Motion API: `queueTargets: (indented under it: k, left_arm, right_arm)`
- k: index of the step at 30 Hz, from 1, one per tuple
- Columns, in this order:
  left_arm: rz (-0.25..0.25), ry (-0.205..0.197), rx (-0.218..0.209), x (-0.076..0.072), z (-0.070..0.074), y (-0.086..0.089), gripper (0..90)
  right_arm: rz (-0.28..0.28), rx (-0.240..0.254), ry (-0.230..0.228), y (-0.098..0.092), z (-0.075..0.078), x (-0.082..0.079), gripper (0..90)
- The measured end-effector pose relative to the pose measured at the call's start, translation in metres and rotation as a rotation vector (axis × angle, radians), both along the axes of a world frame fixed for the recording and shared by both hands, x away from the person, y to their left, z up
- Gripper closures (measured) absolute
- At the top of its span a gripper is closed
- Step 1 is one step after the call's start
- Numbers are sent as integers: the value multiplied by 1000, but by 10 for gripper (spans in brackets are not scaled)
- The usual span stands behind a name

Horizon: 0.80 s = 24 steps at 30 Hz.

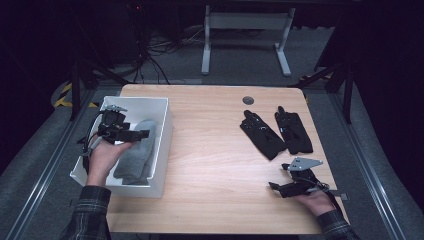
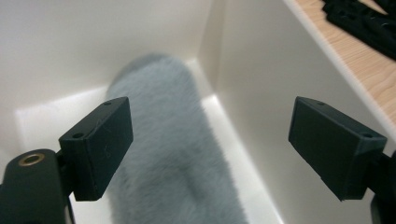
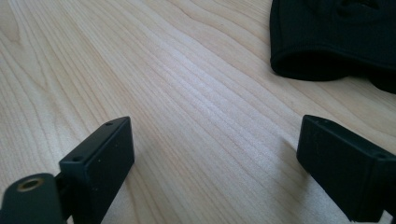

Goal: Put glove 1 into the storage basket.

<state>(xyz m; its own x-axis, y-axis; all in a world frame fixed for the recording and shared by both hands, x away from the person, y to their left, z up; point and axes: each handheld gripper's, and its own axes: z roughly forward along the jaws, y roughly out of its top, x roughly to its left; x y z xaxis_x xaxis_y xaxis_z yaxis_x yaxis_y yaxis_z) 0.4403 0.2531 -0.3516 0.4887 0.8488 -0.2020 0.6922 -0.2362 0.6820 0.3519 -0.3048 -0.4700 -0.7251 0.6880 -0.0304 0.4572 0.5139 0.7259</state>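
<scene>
Hovering inside the white bin (image 1: pixel 159 107) at the desk's (image 1: pixel 215 150) left edge: left claw (image 1: pixel 142 134), jaws spread wide, gripping nothing, pads clear of the fabric. Lying below it on the bin floor, along the wall nearer the desk's middle: grey socks (image 1: pixel 136 152), loose and released, seen blurred between the jaws in the left gripper view (image 2: pixel 173 154).

Resting low over bare wood well to the right of the bin: right claw (image 1: pixel 274 186), likewise gaping and empty, pointing back toward the bin. Waiting just beyond it, farther from the bin's side: two black socks (image 1: pixel 276 131) lying side by side, one dark cuff (image 3: pixel 322 60) showing close ahead in the right gripper view.

Risking, probably, from here: catching the bin wall with a jaw while lifting out and nudging the bin; pinching only one black sock layer and dragging its neighbour; dropping a sock onto the bin rim.
</scene>
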Motion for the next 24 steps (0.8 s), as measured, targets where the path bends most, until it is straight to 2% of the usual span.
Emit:
queueTargets:
  k: [5, 12, 16, 24]
  left_arm:
    - [-43, -40, -21, -5, 18, -17, 148]
    - [-118, -78, -36, -14, 36, -45, 152]
    - [-163, -84, -40, -19, 42, -63, 153]
    - [-223, -100, -45, -27, 49, -99, 153]
  right_arm:
    - [1, 2, 0, 0, 0, 0, 115]
    - [0, 1, 0, 0, 0, 0, 114]
    - [0, 0, 0, 0, 0, 0, 113]
    - [0, 0, 1, 0, 0, 0, 113]
